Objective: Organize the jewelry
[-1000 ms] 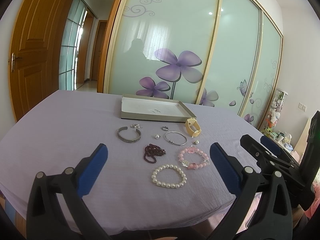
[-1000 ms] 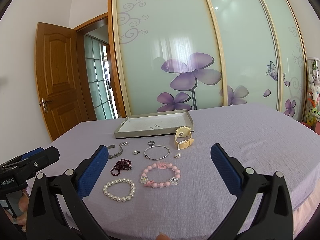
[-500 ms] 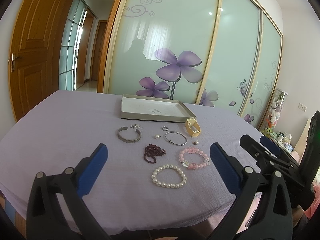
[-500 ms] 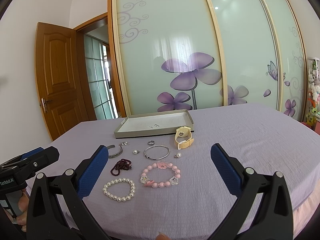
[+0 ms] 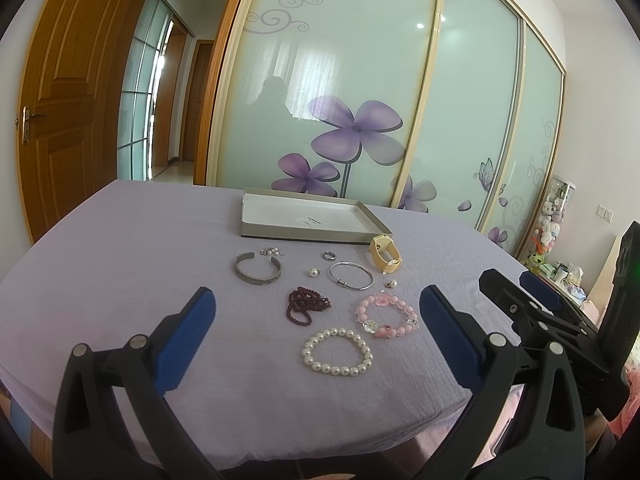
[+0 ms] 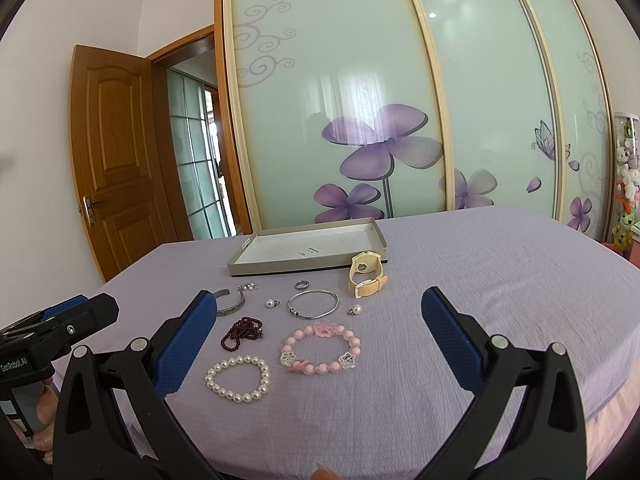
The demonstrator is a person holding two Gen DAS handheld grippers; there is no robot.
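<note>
Jewelry lies spread on a lilac bedspread [image 5: 120, 264]: a white pearl bracelet [image 5: 338, 352] [image 6: 238, 378], a pink bead bracelet [image 5: 387, 317] [image 6: 320, 347], a dark red bead strand [image 5: 306, 305], a silver cuff [image 5: 258, 269], a thin silver bangle [image 5: 351, 275], a ring [image 5: 329, 256], pearl earrings and a cream watch [image 5: 385, 255] [image 6: 366, 276]. Behind them sits a shallow grey tray [image 5: 308, 220] [image 6: 308, 249] with nothing in it. My left gripper [image 5: 314, 320] and right gripper [image 6: 316, 326] hover open near the front edge, holding nothing.
Sliding wardrobe doors with purple flowers stand behind the bed. A wooden door is open at the left. The right gripper [image 5: 532, 304] shows at the right of the left wrist view, and the left gripper [image 6: 60, 320] at the left of the right wrist view.
</note>
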